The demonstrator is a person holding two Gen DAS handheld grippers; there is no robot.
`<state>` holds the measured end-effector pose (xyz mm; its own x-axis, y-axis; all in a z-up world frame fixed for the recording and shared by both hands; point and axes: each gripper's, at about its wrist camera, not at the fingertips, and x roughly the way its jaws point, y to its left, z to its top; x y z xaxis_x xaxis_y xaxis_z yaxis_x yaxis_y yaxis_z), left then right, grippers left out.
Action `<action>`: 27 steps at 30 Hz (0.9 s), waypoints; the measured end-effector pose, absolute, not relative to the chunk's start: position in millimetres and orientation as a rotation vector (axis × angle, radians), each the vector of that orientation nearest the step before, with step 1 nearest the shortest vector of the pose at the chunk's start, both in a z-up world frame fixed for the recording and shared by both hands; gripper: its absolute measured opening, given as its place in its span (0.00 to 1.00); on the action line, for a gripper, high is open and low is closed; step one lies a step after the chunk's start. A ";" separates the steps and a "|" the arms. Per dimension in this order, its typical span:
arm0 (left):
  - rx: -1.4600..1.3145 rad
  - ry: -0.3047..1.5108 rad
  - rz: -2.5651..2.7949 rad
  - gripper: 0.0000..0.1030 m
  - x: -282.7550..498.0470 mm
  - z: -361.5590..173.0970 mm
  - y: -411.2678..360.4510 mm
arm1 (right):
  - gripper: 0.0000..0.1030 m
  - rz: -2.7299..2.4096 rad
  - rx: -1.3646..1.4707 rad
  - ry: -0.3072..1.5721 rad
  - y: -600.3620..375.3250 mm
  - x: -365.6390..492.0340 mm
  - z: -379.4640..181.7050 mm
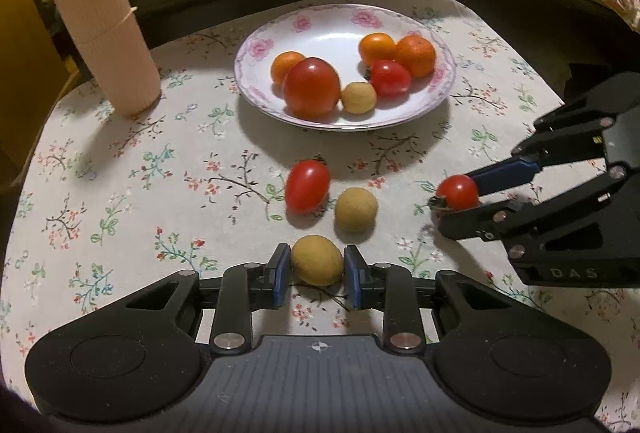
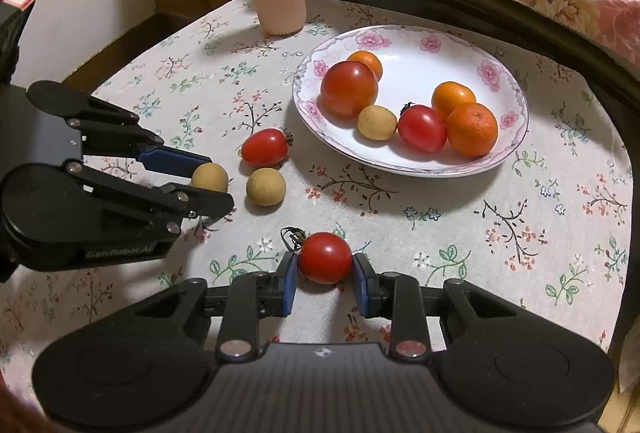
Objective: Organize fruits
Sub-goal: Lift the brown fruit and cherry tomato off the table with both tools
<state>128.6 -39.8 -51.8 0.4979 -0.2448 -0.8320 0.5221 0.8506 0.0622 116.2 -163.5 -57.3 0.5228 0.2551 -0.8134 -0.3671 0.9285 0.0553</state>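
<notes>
Left gripper low centre, jaws clamped on a longan, right gripper low centre, jaws clamped on a cherry tomato, loose tomato and second longan mid-frame on floral cloth, plate of fruit upper centre, ribbed roll upper left.

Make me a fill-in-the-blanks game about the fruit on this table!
1. The left gripper is shut on a small round ____ fruit.
2. The right gripper is shut on a small ____ cherry tomato.
3. The white flower-rimmed plate holds ____ fruits.
4. Loose on the floral tablecloth lie one oval red tomato and one tan fruit, ____ the plate.

Missing words: tan; red; six; outside
</notes>
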 end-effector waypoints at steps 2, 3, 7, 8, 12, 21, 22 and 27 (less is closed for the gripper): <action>0.329 0.943 -0.482 0.35 124.5 -49.4 -39.9 | 0.30 0.369 -0.130 0.950 -162.8 115.2 -56.1; 0.329 0.946 -0.485 0.35 121.6 -47.9 -39.5 | 0.30 0.369 -0.133 0.949 -162.5 114.4 -55.4; 0.331 0.950 -0.504 0.35 103.7 -42.8 -39.5 | 0.30 0.369 -0.138 0.938 -163.5 100.8 -48.8; 0.336 0.954 -0.511 0.35 97.5 -43.0 -40.1 | 0.30 0.368 -0.140 0.935 -163.8 95.6 -47.3; 0.355 0.983 -0.533 0.36 74.2 -47.7 -41.7 | 0.30 0.362 -0.144 0.943 -162.7 76.1 -48.0; 0.371 0.990 -0.556 0.40 63.0 -53.1 -40.8 | 0.30 0.344 -0.158 0.973 -153.1 49.0 -58.4; 0.369 0.989 -0.557 0.41 64.2 -52.7 -40.5 | 0.30 0.337 -0.159 0.976 -152.9 50.3 -59.4; 0.361 0.994 -0.569 0.53 67.8 -50.7 -41.0 | 0.33 0.331 -0.141 0.981 -154.3 53.9 -58.0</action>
